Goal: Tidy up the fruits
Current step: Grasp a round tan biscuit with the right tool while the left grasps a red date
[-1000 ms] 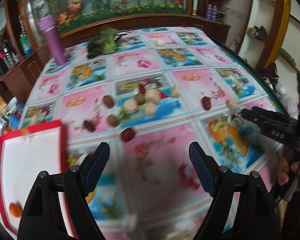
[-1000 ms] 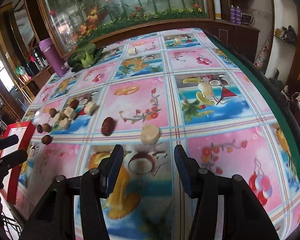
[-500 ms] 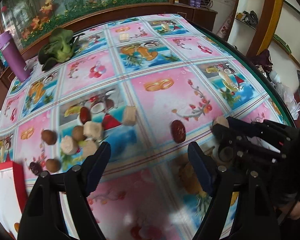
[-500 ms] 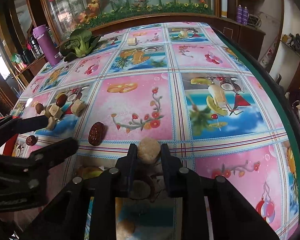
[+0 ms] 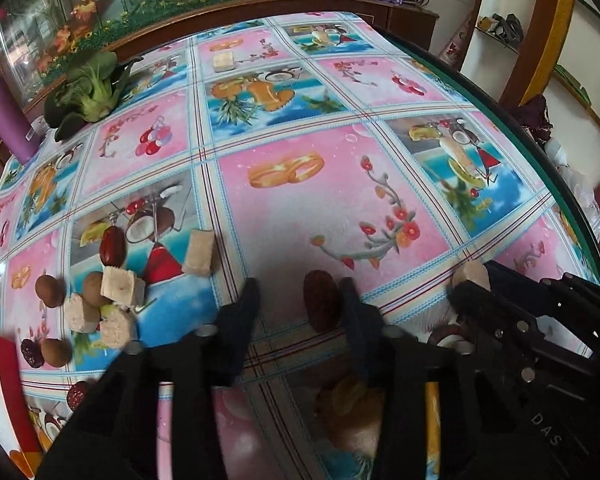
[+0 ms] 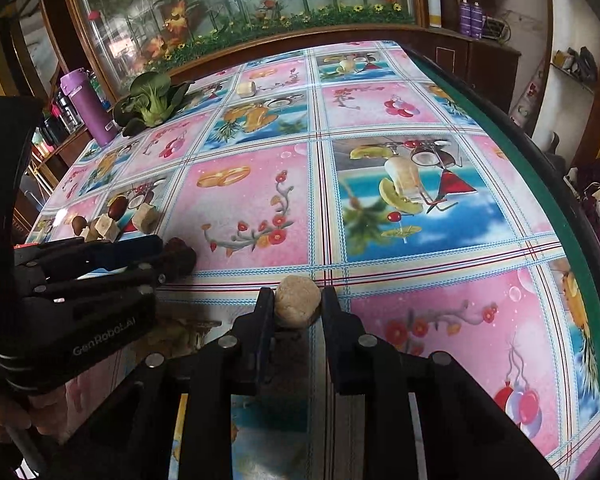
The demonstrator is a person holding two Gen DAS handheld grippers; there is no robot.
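On tablecloth (image 5: 320, 208), L hand-held gripper (image 5: 298, 300) apart round lengthwise date (image 5: 321, 305); R (image 6: 298, 306) clamps tan piece (image 6: 298, 306).

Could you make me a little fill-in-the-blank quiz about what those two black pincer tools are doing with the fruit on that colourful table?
1. The right gripper is shut on a round ____ piece of fruit.
2. The wrinkled dark red date lies between the fingers of the ____ gripper.
3. The leafy green vegetable lies beside a ____ bottle.

Missing words: beige; left; purple
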